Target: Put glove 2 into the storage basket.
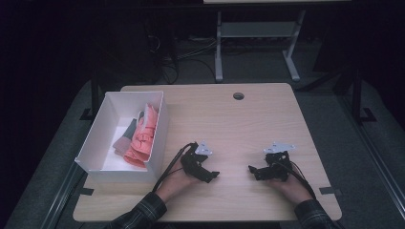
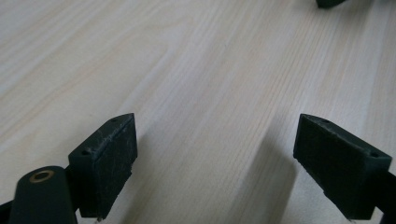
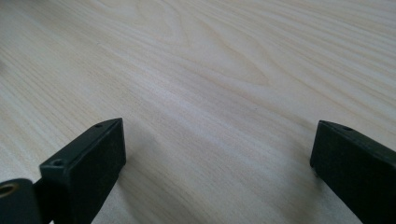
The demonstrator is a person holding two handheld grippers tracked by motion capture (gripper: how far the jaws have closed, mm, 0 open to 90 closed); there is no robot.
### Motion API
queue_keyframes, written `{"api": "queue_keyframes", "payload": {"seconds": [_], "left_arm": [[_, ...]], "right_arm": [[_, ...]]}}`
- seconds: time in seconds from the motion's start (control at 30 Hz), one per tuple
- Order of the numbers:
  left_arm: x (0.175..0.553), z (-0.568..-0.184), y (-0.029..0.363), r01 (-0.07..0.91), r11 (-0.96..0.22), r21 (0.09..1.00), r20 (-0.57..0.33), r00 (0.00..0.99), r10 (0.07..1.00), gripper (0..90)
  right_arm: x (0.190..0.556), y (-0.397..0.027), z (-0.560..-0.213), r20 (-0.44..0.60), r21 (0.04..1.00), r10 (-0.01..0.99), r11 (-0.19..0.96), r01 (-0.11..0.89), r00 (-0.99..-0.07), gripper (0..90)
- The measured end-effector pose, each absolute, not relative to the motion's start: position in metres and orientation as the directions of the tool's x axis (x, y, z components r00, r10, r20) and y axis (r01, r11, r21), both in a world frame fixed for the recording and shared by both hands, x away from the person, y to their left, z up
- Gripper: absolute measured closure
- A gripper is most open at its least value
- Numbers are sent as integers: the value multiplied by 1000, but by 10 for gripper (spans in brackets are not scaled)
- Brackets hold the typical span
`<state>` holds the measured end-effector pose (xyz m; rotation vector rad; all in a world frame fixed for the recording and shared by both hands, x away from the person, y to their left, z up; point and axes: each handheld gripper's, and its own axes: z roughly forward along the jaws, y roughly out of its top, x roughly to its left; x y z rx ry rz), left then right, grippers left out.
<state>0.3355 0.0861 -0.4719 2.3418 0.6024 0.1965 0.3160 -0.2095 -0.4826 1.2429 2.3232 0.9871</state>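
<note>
From above, I see my left gripper (image 1: pixel 214 175) and right gripper (image 1: pixel 253 169) low over the bare table (image 1: pixel 229 119), tips facing, well apart from the white box (image 1: pixel 157 138) holding pink gloves (image 1: pixel 142 136). Along the left gripper (image 2: pixel 215 154), its jaws gape wide, holding nothing. Along the right gripper (image 3: pixel 217 158), likewise spread and empty.

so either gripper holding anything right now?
No. Left gripper and right gripper are both open over bare light wooden table.

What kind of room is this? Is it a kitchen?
No, probably a lab or workshop: a plain wooden desk, cables on the floor behind, and a white box holding gloves.
</note>
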Motion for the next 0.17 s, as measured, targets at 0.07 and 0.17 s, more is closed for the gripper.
{"api": "queue_keyframes", "payload": {"seconds": [0.07, 0.17], "left_arm": [[335, -472, 86, 363, -646, 671, -22, 881, 472, 126], [335, -474, 87, 342, -652, 677, -2, 887, 462, 125]], "right_arm": [[316, -210, -483, 36, 707, 823, 380, 597, -567, 28], [316, -210, -483, 35, 707, 823, 381, 597, -567, 28]]}}
